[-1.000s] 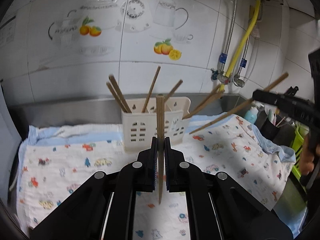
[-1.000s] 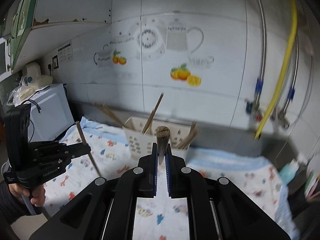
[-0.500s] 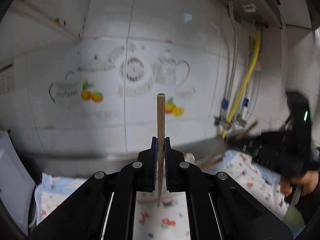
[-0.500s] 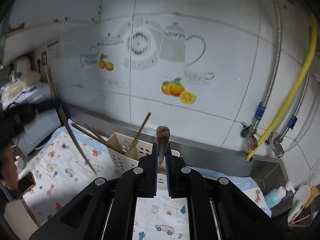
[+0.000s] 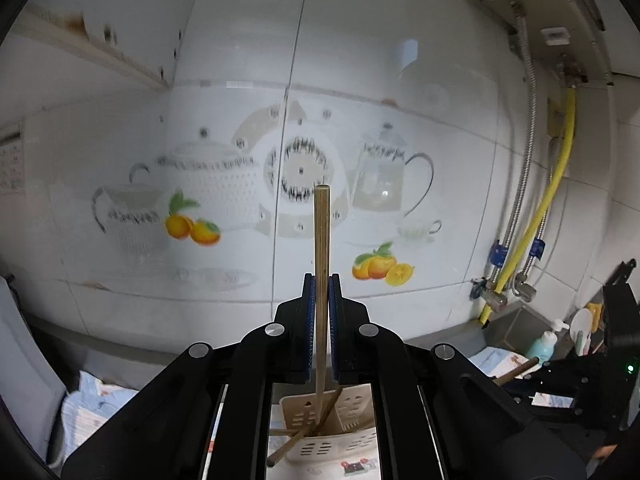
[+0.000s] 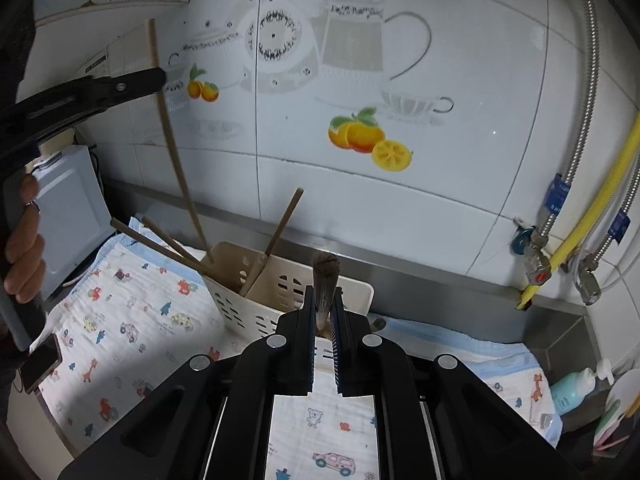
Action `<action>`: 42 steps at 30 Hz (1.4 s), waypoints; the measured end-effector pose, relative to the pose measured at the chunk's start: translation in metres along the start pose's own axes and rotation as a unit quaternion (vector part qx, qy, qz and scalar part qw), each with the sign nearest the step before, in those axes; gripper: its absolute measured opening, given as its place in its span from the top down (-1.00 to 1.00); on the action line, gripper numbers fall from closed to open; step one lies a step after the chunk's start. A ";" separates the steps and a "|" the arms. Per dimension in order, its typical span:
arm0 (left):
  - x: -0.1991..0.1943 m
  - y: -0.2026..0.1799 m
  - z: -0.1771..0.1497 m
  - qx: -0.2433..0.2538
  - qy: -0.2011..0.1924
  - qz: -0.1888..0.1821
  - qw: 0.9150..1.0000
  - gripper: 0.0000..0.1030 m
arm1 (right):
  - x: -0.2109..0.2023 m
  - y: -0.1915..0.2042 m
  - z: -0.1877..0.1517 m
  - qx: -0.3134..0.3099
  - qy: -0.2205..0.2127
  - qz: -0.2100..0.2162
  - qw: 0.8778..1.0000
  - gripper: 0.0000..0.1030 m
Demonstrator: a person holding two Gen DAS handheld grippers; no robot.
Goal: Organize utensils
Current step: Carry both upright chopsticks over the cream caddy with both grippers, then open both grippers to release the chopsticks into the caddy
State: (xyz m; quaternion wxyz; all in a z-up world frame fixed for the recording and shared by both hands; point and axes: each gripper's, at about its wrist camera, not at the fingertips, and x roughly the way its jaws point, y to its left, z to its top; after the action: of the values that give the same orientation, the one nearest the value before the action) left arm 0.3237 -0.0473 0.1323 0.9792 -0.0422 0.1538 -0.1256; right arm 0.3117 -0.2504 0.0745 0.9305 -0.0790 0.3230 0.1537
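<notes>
Left fingers (image 5: 322, 304) clamping upright pale wooden chopstick (image 5: 321, 248), right fingers (image 6: 324, 312) gripping darker worn-tipped chopstick (image 6: 325, 280)

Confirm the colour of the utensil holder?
Cream utensil holder, clearest in the right wrist view.

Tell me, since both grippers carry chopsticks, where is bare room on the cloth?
Free: the printed cloth left of the cream slotted plastic utensil holder. Crowded: the holder's left compartment, with leaning brown wooden chopsticks.
</notes>
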 end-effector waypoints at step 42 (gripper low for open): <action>-0.019 0.010 -0.045 0.001 0.064 0.021 0.998 0.02 | -0.028 -0.001 -0.019 0.029 -0.023 -0.008 0.999 0.29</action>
State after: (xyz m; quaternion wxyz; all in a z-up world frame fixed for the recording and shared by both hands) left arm 0.2948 -0.0343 0.0939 0.9697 -0.0303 0.2171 -0.1077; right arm 0.2799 -0.2622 0.0769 0.9408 -0.0506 0.3050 0.1388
